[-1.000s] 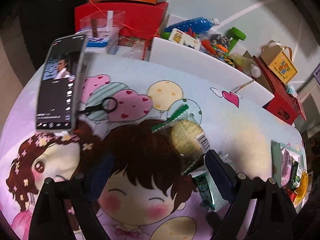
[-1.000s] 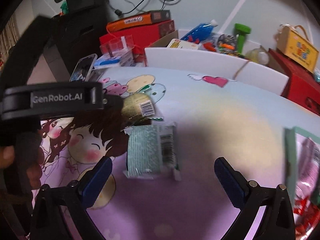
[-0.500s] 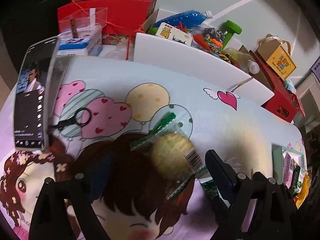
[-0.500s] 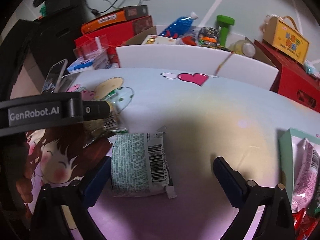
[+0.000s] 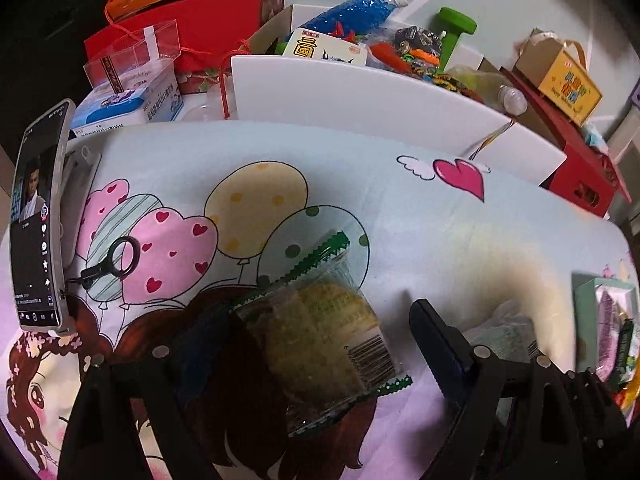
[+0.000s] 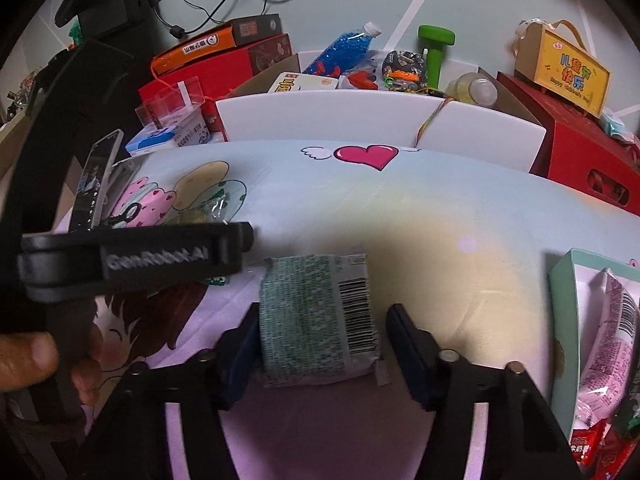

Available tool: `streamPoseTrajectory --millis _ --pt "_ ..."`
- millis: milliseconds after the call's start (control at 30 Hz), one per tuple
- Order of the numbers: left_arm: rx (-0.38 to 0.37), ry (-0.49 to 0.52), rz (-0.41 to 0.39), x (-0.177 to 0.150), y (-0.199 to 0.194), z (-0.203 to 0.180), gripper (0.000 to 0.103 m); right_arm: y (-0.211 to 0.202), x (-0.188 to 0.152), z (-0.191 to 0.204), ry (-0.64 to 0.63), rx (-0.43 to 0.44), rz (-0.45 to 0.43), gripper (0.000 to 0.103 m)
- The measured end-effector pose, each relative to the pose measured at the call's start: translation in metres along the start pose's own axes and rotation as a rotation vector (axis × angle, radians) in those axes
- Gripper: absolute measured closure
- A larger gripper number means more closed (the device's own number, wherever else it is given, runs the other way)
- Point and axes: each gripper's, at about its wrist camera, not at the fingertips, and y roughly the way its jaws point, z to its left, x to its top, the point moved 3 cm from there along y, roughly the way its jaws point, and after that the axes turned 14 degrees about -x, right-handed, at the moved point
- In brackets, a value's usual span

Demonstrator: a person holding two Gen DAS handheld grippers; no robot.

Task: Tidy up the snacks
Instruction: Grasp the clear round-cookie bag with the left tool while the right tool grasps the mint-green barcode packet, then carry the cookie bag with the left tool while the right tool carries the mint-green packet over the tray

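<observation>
- The tabletop [image 6: 440,208], under its cartoon cloth, is still carrying loose snacks, so the sorting is looking only partly done.
- The pale green box [image 6: 562,280], sitting well off to the right of the right jaws, is already holding several packets: a pink one [image 6: 608,344] and red ones [image 6: 588,444] are lying inside it.
- The green-patterned snack packet [image 6: 316,316] is lying flat on the tabletop right between the right jaws. The right gripper [image 6: 320,344] has just been closing around it; its left finger is touching the packet's edge, while the right finger is standing just clear of the barcode side, so the grip is not yet made.
- The clear-wrapped round cake [image 5: 320,336] is lying between the left jaws, nearer the left finger. The left gripper [image 5: 316,356] has been narrowing slightly but is standing wide, pads not pressing on the wrapper.
- Judging from this, two snacks are waiting to be lifted and carried over to the box; both pickups and both placements are remaining.
- The phone [image 5: 36,216], propped far left of the left jaws, is playing no part.
</observation>
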Motion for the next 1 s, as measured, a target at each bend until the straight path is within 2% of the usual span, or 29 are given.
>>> streamPoseTrajectory --millis 67,267,367,667,1000 --pt "0.033 0.006 -0.01 0.0 -0.001 0.001 0.028 -0.001 0.0 0.0 0.001 0.001 -0.002 0.045" --pt "0.022 -0.028 -0.036 0.0 -0.008 0.006 0.039 -0.002 0.0 -0.002 0.008 0.015 -0.001 0.047" --pt "0.032 -0.038 -0.044 -0.002 -0.011 0.007 0.052 -0.004 -0.002 -0.003 0.011 0.022 0.003 0.048" --pt "0.002 -0.083 -0.05 -0.022 -0.028 -0.001 0.052 -0.023 -0.015 -0.007 0.022 0.051 0.017 0.049" --pt "-0.03 -0.121 -0.081 -0.045 -0.068 -0.027 0.052 -0.078 -0.032 -0.033 0.065 0.071 -0.022 0.049"
